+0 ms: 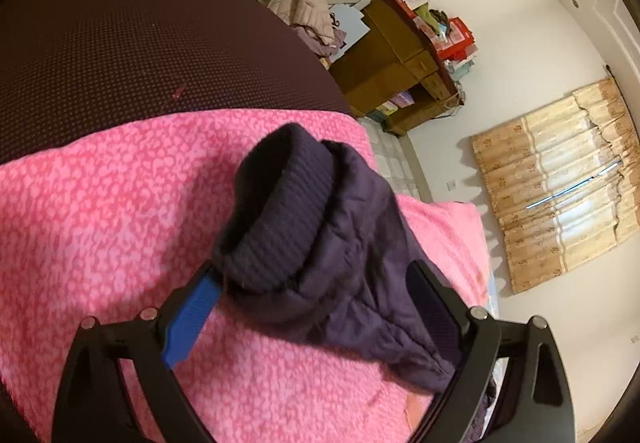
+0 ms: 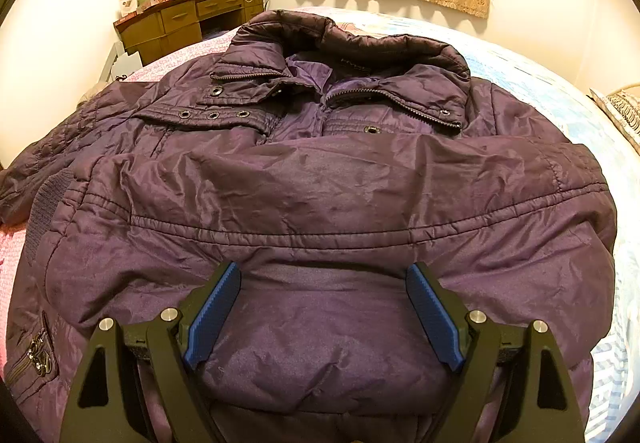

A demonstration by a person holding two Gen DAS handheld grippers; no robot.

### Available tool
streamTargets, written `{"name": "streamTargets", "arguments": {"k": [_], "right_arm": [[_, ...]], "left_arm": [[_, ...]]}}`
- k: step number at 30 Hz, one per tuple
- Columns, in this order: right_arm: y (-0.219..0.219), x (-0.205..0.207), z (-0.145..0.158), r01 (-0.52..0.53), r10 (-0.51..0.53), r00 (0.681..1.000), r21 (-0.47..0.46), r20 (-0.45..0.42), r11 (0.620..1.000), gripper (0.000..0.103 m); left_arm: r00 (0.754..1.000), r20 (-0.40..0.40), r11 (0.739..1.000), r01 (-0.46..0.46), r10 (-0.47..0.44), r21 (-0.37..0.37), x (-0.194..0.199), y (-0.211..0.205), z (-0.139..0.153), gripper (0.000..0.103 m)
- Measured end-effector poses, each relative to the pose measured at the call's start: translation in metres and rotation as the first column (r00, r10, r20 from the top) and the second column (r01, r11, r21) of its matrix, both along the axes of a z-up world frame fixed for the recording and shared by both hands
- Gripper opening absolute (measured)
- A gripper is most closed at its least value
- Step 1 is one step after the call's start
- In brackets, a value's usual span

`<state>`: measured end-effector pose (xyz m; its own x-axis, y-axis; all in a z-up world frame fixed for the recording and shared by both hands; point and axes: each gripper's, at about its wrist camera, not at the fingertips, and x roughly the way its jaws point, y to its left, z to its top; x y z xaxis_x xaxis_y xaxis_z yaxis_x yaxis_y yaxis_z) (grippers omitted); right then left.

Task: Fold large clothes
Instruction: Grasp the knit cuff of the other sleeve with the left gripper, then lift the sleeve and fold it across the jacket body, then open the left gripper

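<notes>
Right pad of left gripper (image 1: pixel 316 283) hidden behind pinched sleeve cuff (image 1: pixel 280 211); right gripper (image 2: pixel 322 307) spread wide, hovering over purple jacket (image 2: pixel 320 183).

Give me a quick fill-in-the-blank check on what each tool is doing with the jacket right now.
1. The left tool holds the sleeve cuff, a ribbed knit band, lifted above a ____ blanket.
2. The right tool is ____ , with the purple jacket between its fingers.
3. The jacket's collar points toward the ____ on the far wall.
4. Left of that stands a wooden ____ piled with boxes.

Missing words: pink; open; curtain; desk
</notes>
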<state>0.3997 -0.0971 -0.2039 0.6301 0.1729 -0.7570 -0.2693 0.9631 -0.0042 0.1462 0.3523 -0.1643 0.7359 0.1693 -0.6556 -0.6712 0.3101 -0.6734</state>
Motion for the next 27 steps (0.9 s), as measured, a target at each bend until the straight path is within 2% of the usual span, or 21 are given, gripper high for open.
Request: {"name": "streamTargets", "arguments": {"k": [3,6,8,9,12,15,18,23,27], "right_arm": [[0.0,0.0,0.0,0.0,0.0,1.0,-0.001,0.0,1.0,0.085],[0.0,0.0,0.0,0.0,0.0,1.0,0.0,-0.001,1.0,0.085],[0.0,0.0,0.0,0.0,0.0,1.0,-0.001,0.0,1.0,0.085],[0.0,0.0,0.0,0.0,0.0,1.0,-0.001,0.0,1.0,0.085],[0.0,0.0,0.0,0.001,-0.001,1.0,-0.001,0.001,1.0,0.085],[0.0,0.0,0.0,0.001,-0.001,1.0,-0.002,0.001,1.0,0.085],[0.0,0.0,0.0,0.001,-0.001,1.0,-0.001,0.001,1.0,0.086],[0.0,0.0,0.0,0.001,-0.001,1.0,-0.002,0.002,1.0,0.086],[0.0,0.0,0.0,0.001,-0.001,1.0,-0.001,0.001,1.0,0.086]], "left_arm": [[1.0,-0.014,1.0,0.002,-0.002,-0.007,0.005,0.007,-0.008,0.077],[1.0,-0.018,1.0,0.001,-0.001,0.014,0.003,0.008,-0.009,0.067],[0.999,-0.025,0.999,0.021,-0.02,0.034,0.005,0.009,-0.009,0.052],[0.999,-0.025,0.998,0.032,-0.031,0.046,0.005,0.009,-0.009,0.041],[0.998,-0.014,0.996,0.061,-0.06,0.071,0.006,0.012,-0.004,0.03],[0.997,0.007,0.993,0.076,-0.076,0.095,0.003,0.015,0.004,0.028],[0.995,-0.008,0.983,0.1,-0.1,0.155,0.003,0.014,0.016,0.027],[0.99,-0.041,0.943,0.14,-0.134,0.302,0.012,0.003,0.044,0.026],[0.987,-0.017,0.925,0.153,-0.157,0.347,0.019,-0.001,0.064,0.025]]}}
